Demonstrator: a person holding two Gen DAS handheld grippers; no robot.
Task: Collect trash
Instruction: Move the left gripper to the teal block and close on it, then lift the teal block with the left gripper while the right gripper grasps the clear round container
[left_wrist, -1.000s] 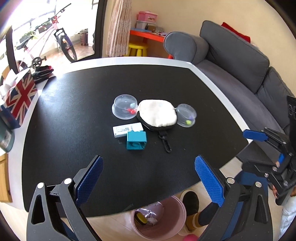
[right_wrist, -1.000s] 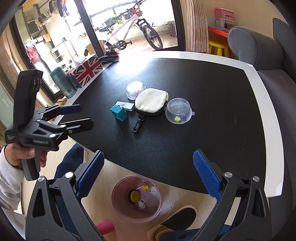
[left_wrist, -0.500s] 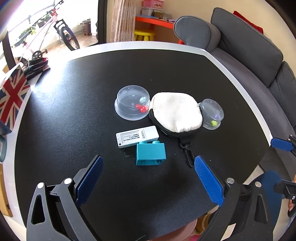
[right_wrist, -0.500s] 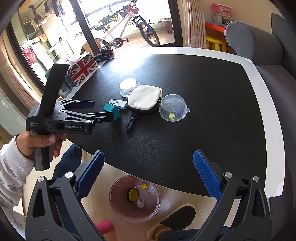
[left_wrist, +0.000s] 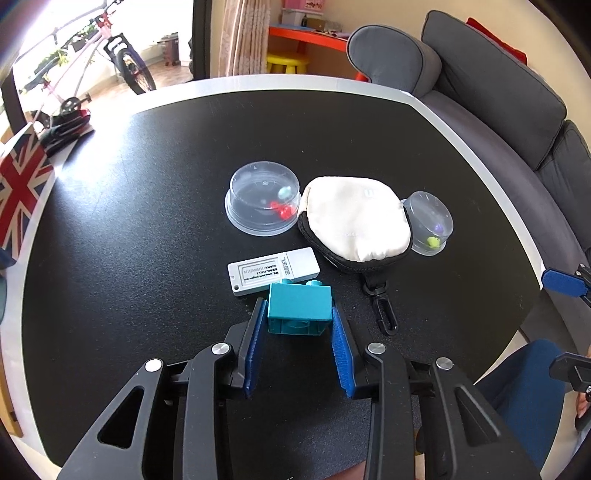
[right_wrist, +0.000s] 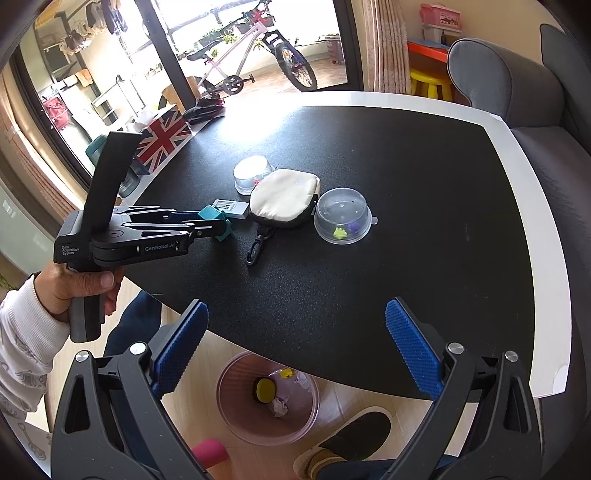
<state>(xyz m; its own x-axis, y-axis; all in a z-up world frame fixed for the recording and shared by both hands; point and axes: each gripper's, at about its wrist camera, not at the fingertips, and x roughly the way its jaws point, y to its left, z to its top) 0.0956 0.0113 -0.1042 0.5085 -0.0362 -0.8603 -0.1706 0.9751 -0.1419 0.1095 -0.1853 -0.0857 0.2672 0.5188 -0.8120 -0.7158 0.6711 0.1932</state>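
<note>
Far left on desk (left_wrist: 122, 229): Union Jack box (left_wrist: 20, 192) at the edge, w/ a dark green bottle (right_wrist: 96, 147) beside it in right wrist view. Left hand (right_wrist: 75, 284) gripping handle of left claw (left_wrist: 299, 321), which reaches over the near desk edge. Left claw clenched on teal toy block (left_wrist: 298, 307), blue pads pressed to both sides, block sitting on or just above desk, can't tell which. Just behind block, touching or nearly so: white USB-type stick (left_wrist: 274, 270) lying flat, label up. Beyond that, clear plastic dome (left_wrist: 263, 206) upside-down on desk, small red & pale bits inside. Right of dome & touching it: cream zip pouch (left_wrist: 352, 218) w/ black trim, black clip (left_wrist: 380, 310) trailing toward near edge. Right of pouch, against it: smaller clear dome (left_wrist: 428, 221) w/ yellow-green & purple bits inside. Right claw (right_wrist: 295, 343) released, pads wide apart, nothing between, held off the near desk edge, well apart from all items. Below it on floor: pink bin (right_wrist: 267, 402) holding a yellow-black round thing & crumpled white paper. Far right: grey sofa (left_wrist: 517, 96) alongside desk.
</note>
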